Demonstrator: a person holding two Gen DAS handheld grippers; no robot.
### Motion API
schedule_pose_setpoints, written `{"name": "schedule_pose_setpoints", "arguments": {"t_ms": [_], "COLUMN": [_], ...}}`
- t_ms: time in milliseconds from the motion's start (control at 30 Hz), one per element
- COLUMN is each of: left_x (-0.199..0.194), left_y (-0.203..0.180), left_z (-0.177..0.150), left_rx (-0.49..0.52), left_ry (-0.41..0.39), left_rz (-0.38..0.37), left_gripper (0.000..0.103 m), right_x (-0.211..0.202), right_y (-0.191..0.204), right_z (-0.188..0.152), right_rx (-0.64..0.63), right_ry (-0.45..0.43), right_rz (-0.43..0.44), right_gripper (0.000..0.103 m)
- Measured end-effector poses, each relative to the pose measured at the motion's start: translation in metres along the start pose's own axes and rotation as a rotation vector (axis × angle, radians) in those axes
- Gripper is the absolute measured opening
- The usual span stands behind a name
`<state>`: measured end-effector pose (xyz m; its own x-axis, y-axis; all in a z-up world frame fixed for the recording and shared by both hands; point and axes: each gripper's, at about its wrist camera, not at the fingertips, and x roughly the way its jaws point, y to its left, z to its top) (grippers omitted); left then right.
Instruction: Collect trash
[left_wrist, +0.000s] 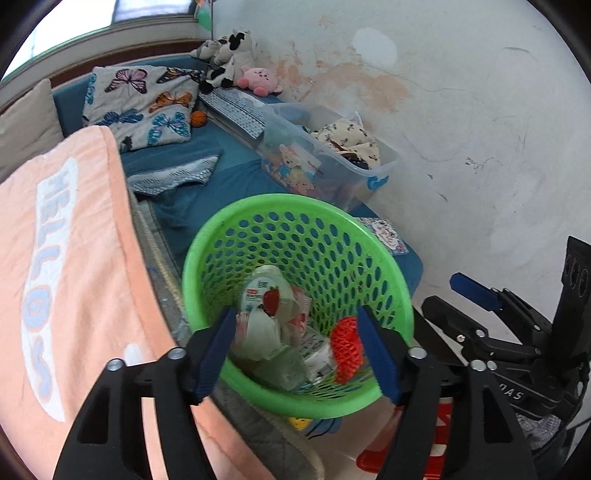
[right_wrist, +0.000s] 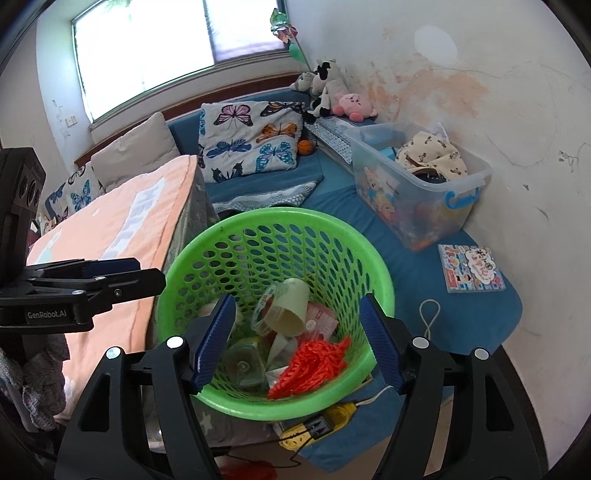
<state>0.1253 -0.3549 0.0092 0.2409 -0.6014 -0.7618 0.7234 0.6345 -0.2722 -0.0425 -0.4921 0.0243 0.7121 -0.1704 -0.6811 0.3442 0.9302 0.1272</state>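
A green perforated trash basket (left_wrist: 207, 254) (right_wrist: 380, 273) stands on the blue mat beside the bed. Inside lie a strawberry-labelled cup (left_wrist: 264, 295), a beige cup (right_wrist: 291, 306), a clear plastic container (right_wrist: 243, 363), red mesh netting (left_wrist: 345, 347) (right_wrist: 310, 363) and pink wrappers (right_wrist: 321, 317). My left gripper (left_wrist: 299, 352) is open and empty, its fingers just above the basket's near rim. My right gripper (right_wrist: 297, 341) is open and empty over the same rim. The right gripper also shows in the left wrist view (left_wrist: 476, 295), and the left gripper in the right wrist view (right_wrist: 110, 273).
A peach "HELLO" blanket (left_wrist: 66, 280) (right_wrist: 122, 225) covers the bed at left. A clear storage box (left_wrist: 332, 162) (right_wrist: 421, 188) of clothes and toys stands by the wall. A booklet (right_wrist: 471, 267), a white cord (right_wrist: 430, 317) and a yellow power strip (right_wrist: 314, 426) lie on the blue mat.
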Motion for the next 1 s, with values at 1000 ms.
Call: {"name": "schedule_pose_setpoints", "arguments": {"t_ms": [1000], "left_x": [-0.129], "left_y": [0.114], "left_z": [-0.058], "left_rx": [-0.136], "left_ry": [-0.217], "left_rz": [0.375], "left_gripper": [0.095], "right_x": [-0.001], "right_y": [0.145], "right_z": [-0.011], "right_rx": [-0.191], "right_ry": [-0.019], "right_rz": [0.129], "right_gripper": [0.09]}}
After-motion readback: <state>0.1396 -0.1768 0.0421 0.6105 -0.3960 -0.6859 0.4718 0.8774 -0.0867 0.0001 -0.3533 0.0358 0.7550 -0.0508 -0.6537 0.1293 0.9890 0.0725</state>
